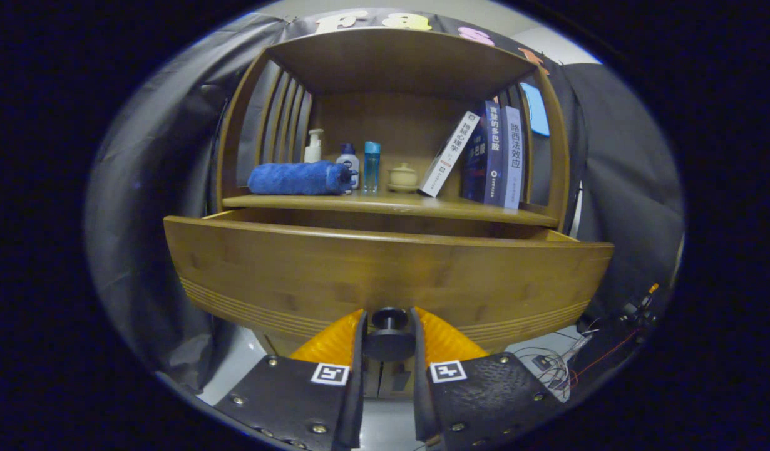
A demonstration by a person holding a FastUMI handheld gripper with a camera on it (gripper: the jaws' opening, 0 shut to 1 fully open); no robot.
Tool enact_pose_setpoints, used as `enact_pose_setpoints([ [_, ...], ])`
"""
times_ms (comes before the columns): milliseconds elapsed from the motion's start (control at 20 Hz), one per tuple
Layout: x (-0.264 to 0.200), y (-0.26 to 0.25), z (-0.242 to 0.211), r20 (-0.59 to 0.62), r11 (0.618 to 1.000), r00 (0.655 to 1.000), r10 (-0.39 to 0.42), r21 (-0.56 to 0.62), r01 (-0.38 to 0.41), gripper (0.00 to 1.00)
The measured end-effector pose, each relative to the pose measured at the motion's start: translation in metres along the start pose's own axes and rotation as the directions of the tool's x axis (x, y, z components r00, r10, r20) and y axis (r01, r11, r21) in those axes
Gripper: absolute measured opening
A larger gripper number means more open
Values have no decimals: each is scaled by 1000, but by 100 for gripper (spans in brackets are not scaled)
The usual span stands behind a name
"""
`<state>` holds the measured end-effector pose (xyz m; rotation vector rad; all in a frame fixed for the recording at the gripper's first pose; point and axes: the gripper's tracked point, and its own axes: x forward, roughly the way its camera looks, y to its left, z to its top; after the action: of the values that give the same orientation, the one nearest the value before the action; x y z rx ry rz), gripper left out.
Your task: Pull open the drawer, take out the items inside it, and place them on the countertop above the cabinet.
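Note:
A wooden cabinet stands in front of me. Its drawer (pixel 385 275) is pulled out toward me, and the wide front panel hides whatever lies inside. My gripper (pixel 389 326) is shut on the dark round drawer knob (pixel 389 318), with one finger pressing on each side of it. Just above the drawer runs the countertop (pixel 391 205), a wooden shelf under a curved hood.
On the countertop lie a rolled blue towel (pixel 297 178), a pump bottle (pixel 313 146), a small white bottle (pixel 348 160), a blue bottle (pixel 371 165), a small lidded jar (pixel 402 177) and several books (pixel 492 156). Cables (pixel 560 366) trail on the floor at the right.

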<state>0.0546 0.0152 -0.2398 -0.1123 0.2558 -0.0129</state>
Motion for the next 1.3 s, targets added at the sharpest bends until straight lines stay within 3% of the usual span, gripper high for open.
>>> enact_pose_setpoints([
  [300,-53,1,-15,-43,999,998,41,-1,-41,33],
  [400,-74,-5,12,43,999,999,25,-24,-24,33],
  [500,-95,-13,49,164,998,986,-15,-63,25,6],
  [550,-98,-14,70,189,997,981,-32,-69,45,6],
  [700,-104,2,100,166,999,986,17,-30,-12,52],
  [850,-87,0,127,154,999,988,2,-42,4,65],
  [1100,-31,13,133,2,999,1000,12,-37,-12,89],
  [1300,14,16,110,-186,1000,983,13,-19,-16,95],
])
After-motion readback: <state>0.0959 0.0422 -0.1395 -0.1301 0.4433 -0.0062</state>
